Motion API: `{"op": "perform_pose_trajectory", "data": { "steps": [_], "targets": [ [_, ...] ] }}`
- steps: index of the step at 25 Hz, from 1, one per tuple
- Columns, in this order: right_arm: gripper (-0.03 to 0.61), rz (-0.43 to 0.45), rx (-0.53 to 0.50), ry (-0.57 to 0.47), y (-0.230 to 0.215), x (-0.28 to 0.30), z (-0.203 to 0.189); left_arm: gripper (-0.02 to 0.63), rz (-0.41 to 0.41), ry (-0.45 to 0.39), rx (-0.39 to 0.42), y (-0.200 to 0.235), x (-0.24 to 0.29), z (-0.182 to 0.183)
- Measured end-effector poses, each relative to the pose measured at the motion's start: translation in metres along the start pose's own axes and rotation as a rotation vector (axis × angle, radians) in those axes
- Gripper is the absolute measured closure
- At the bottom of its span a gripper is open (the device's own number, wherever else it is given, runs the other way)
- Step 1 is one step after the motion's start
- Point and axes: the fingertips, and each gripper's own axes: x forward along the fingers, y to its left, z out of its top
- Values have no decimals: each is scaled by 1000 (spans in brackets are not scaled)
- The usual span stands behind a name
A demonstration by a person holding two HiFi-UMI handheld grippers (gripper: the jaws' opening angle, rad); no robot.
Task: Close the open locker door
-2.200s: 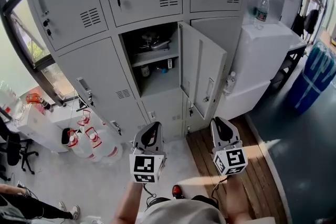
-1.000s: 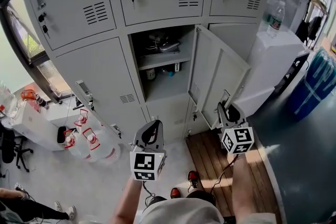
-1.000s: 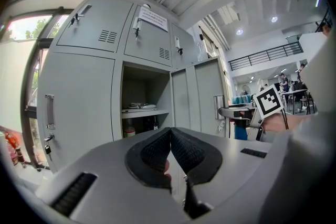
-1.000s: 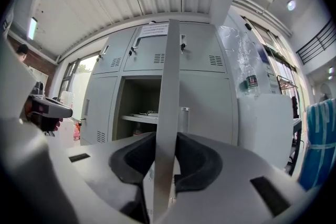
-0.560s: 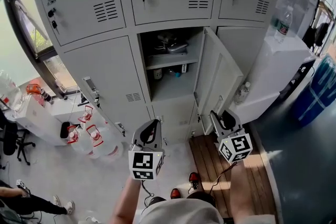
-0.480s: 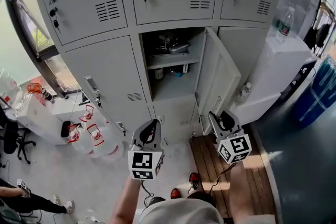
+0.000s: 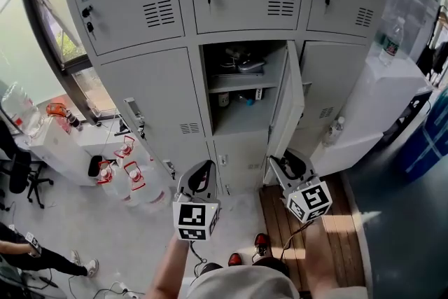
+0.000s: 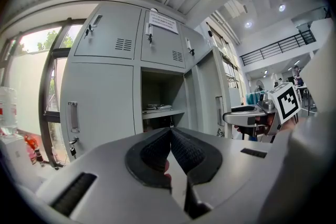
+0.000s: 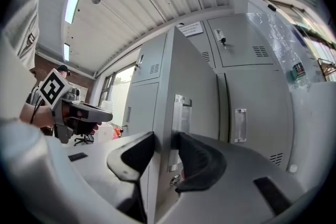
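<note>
1. Handling guess: the locker door [image 7: 295, 105] is thin sheet metal, so prob light but stiff. It's hung on the right side of its opening and should swing w/ barely any effort. The painted face looks smooth, so kinda slippery for pads. Imo a flat push beats a pinch. Shove it too hard and it could clang and bounce back out.
2. Where to grab: the free edge by the handle [image 9: 181, 113], i.e. the side furthest from the hinge side, for max leverage.
3. The right gripper [image 9: 165, 140] is already there. Its jaws are apart and have just been opening, w/ the door's free edge sitting between them, one pad on each side. Doesn't look clamped to me, more like loosely straddling it.
4. The left gripper [image 8: 170, 131] has its jaws closed together w/ nothing in them. It hangs low in front of the lockers, left of the door and well apart from it.
5. Looks: pale grey like the rest of the bank, a tall rectangle. There's a silvery handle plate near the free edge w/ a small lock [image 9: 175, 180] just below it.
6. Where it is: middle column, middle row. It sticks out toward the person and is almost edge-on in the head view. The compartment is wide open, so you can see the shelf [image 7: 241, 85] w/ some stuff on it (can't tell what). Door isn't shut yet, lots of swing left.
</note>
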Motion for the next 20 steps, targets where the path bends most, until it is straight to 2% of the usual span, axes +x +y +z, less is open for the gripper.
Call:
{"op": "perform_pose_trajectory", "data": {
  "steps": [5,20],
  "targets": [
    [422,58,-6,-9,15,15,2,592,44,6,-9,10,-1,-2],
    [448,150,15,1,47,69,5,592,175,22,-41,43,7,-6]
  ]
}}
